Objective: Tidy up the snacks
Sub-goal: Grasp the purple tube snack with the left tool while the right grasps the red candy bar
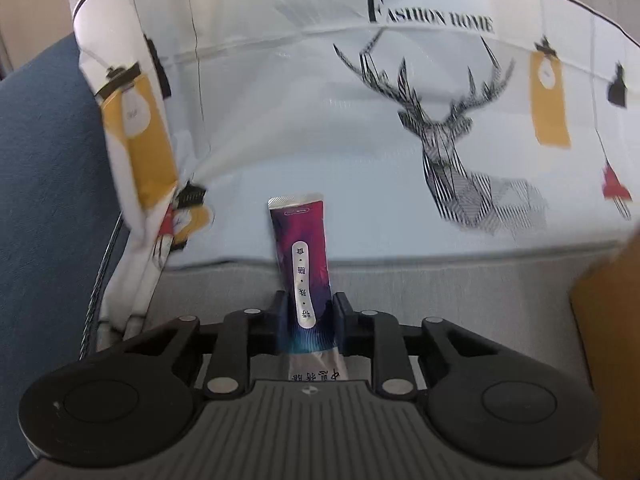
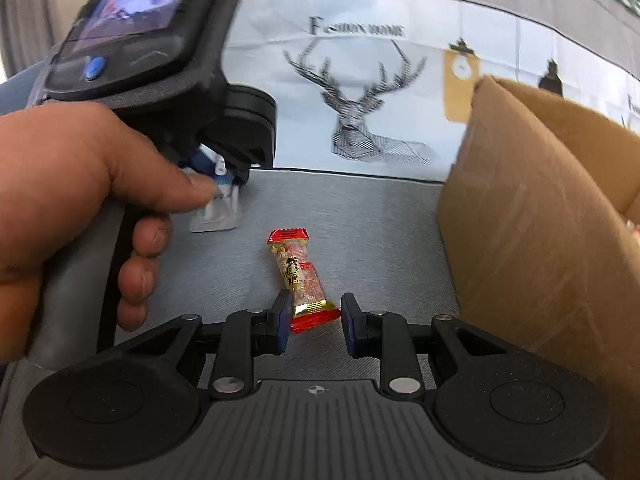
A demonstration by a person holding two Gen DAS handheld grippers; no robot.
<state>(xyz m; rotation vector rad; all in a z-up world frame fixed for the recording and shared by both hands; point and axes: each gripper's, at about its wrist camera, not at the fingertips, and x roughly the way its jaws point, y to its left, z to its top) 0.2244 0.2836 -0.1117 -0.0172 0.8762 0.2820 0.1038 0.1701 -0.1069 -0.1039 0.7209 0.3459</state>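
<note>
Two snack packets are being seen on or above the grey sofa seat (image 2: 360, 216), along with one cardboard box and one deer-print cushion. At the left, one purple stick packet (image 1: 301, 264) is being held upright by the left gripper (image 1: 308, 312), its jaws clenched on the packet's lower part, raised in front of the deer-print cushion (image 1: 360, 120). Near the middle of the seat, one red and gold candy (image 2: 301, 276) is lying flat; the right gripper (image 2: 314, 320) is being held over its near end, jaws released and standing on either side. At the seat's right edge, one cardboard box (image 2: 540, 220) is standing.
</note>
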